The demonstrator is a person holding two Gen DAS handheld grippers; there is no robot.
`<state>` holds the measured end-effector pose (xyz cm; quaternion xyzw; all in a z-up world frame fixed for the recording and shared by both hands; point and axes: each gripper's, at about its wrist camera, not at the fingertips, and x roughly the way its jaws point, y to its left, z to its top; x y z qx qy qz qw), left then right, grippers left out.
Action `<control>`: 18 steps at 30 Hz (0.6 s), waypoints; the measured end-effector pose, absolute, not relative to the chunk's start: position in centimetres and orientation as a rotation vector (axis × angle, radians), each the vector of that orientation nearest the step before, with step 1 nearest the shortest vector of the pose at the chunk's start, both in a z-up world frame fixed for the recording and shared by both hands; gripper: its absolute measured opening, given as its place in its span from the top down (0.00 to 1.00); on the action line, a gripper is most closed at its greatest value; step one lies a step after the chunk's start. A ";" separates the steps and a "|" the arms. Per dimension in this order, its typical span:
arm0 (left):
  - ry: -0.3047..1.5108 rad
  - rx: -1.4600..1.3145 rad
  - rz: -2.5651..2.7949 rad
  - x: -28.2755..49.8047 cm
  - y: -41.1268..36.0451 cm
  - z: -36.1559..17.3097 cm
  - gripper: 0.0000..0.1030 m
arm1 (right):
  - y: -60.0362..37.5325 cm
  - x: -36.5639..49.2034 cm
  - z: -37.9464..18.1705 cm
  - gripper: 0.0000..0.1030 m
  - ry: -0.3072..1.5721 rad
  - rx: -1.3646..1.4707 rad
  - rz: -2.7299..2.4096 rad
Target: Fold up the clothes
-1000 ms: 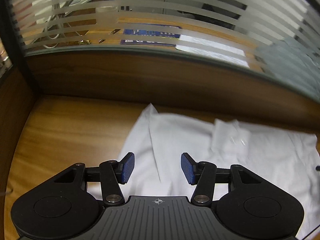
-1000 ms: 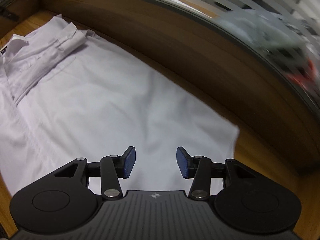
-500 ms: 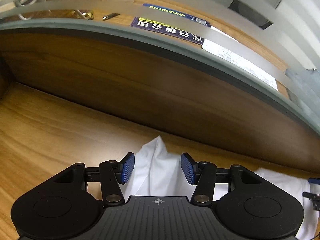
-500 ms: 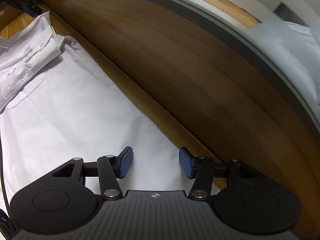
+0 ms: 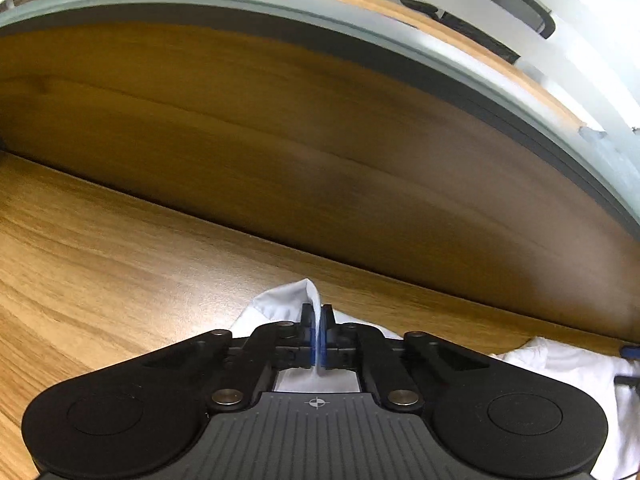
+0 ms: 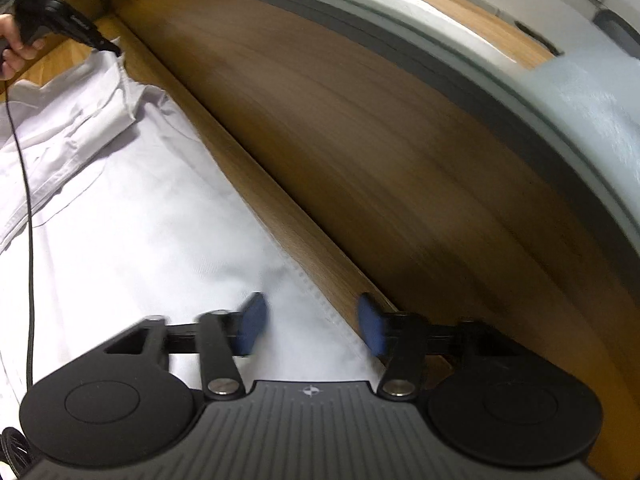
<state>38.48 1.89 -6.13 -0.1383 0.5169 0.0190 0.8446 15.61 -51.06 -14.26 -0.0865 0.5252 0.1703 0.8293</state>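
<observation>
A white shirt lies spread on the wooden table, its far edge along the back panel. In the left wrist view, my left gripper is shut on a far corner of the shirt, which pokes up between the blue pads. In the right wrist view, my right gripper is open, its blue pads astride the shirt's far hem near the other corner, low over the cloth. The left gripper also shows far off in the right wrist view, at the shirt's collar end.
The wooden table ends at an upright wooden back panel close behind the shirt. Above it runs a grey rail with frosted glass. A black cable lies across the shirt's left part.
My left gripper moved forward and shut on the shirt's far corner. My right gripper moved closer to the far hem and stays open.
</observation>
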 end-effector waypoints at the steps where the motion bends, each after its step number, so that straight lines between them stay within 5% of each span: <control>1: 1.081 -0.296 0.039 38.2 1.9 -5.9 0.97 | -50.9 15.7 -14.2 0.93 1.118 -0.185 0.370; 18: 0.942 -0.386 -0.084 24.5 3.2 5.0 0.97 | -44.6 3.9 -3.9 0.99 0.931 -0.287 0.257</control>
